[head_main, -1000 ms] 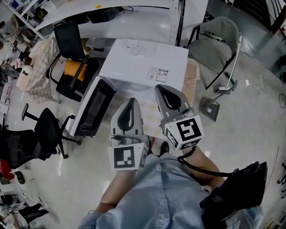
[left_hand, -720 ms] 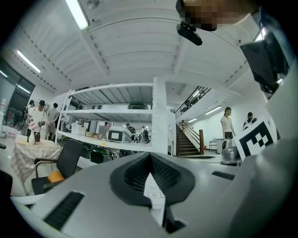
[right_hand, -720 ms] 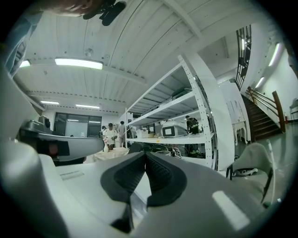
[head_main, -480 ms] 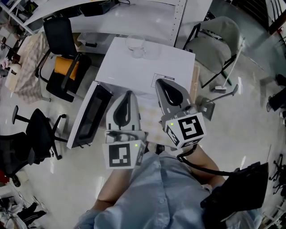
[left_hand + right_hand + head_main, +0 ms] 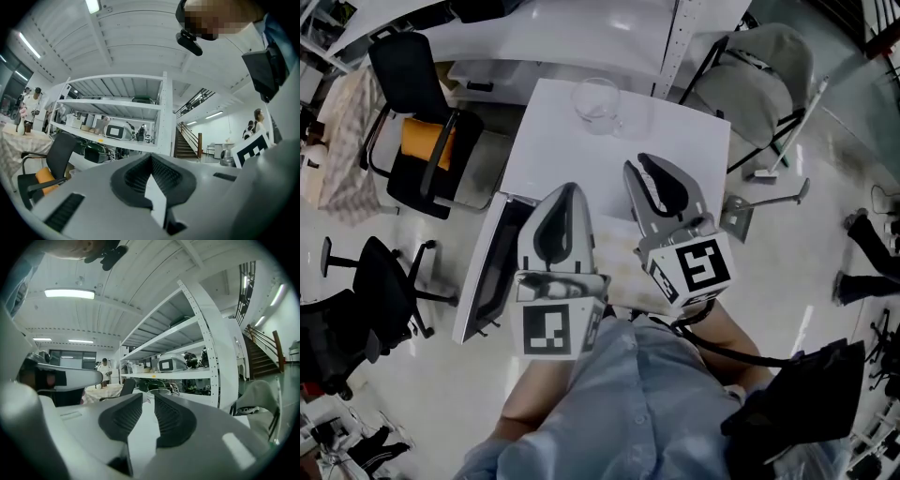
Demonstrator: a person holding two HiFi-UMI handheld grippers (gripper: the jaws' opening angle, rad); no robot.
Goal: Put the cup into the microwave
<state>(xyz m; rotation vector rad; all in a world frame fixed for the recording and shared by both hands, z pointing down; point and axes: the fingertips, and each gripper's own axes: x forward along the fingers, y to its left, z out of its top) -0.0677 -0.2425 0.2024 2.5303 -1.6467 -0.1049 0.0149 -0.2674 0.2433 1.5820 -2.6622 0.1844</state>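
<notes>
A clear glass cup [image 5: 598,101] stands on the far part of the white microwave's top [image 5: 619,155]. The microwave's door [image 5: 486,274] with its dark window hangs open at the left. Both grippers point level over the near side of the microwave, short of the cup. My left gripper [image 5: 566,189] is shut, its ribbed pads [image 5: 161,176] meeting at the tip with nothing between them. My right gripper [image 5: 640,163] has just been opening. Its pads [image 5: 171,418] show a narrow gap with nothing in it.
Two black office chairs [image 5: 411,112] [image 5: 358,291] stand at the left. A grey folding chair [image 5: 761,77] is at the right, and a white shelf rack with its post [image 5: 673,42] stands behind the microwave. A black bag [image 5: 811,394] hangs at my lower right.
Both grippers have advanced towards the microwave. Its top and the cup now lie nearer and lower in the head view.
</notes>
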